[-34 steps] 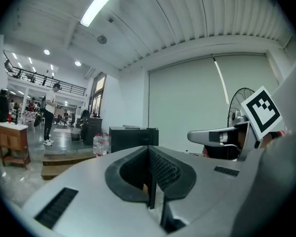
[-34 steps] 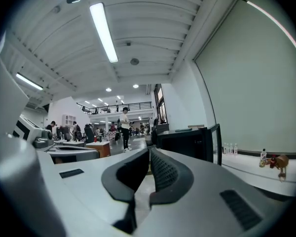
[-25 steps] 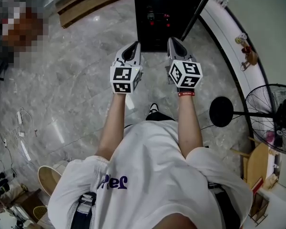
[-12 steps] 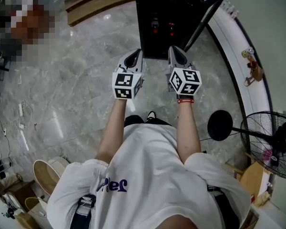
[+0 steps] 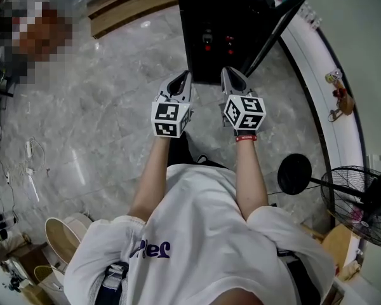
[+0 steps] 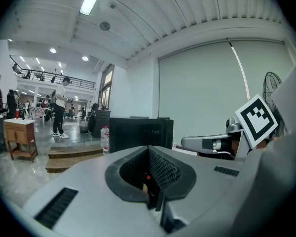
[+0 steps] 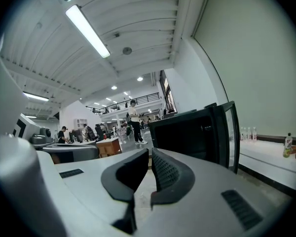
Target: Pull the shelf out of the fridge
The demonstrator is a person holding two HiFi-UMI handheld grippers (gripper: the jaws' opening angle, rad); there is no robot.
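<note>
Straight ahead of us on the grey marble floor (image 5: 101,107) stands the black fridge (image 5: 206,18), its door (image 5: 276,24) swung open toward our right. We hold both tools out in front of us, side by side and roughly level, pointing at the open front and close to it. Neither gripper view shows them touching it. The fridge's inside is dark, with two small red spots glowing in it. The shelf must sit somewhere in that cavity, but we cannot make it out in any view.

The left tool (image 5: 181,78) has its jaws pressed together with nothing held. In its own view the ribbed pads (image 6: 163,169) meet at the tips, and the fridge's dark front shows beyond them. A clear bottle (image 6: 104,138) stands on the floor just beside the fridge on that side.

The right tool (image 5: 228,74) is all but pressed together. Its jaws have just been easing apart a little, leaving only a thin slit with nothing in it. Past its tips we see the fridge's opening and the upright edge of the door.

Each tool carries its marker cube, the left one (image 5: 169,119) and the right one (image 5: 244,113), just ahead of our wrists. A white curved ledge (image 5: 333,126) runs along the wall to our right, and a standing fan (image 5: 362,199) is behind it. A wooden step (image 5: 127,2) lies to the left of the fridge.
</note>
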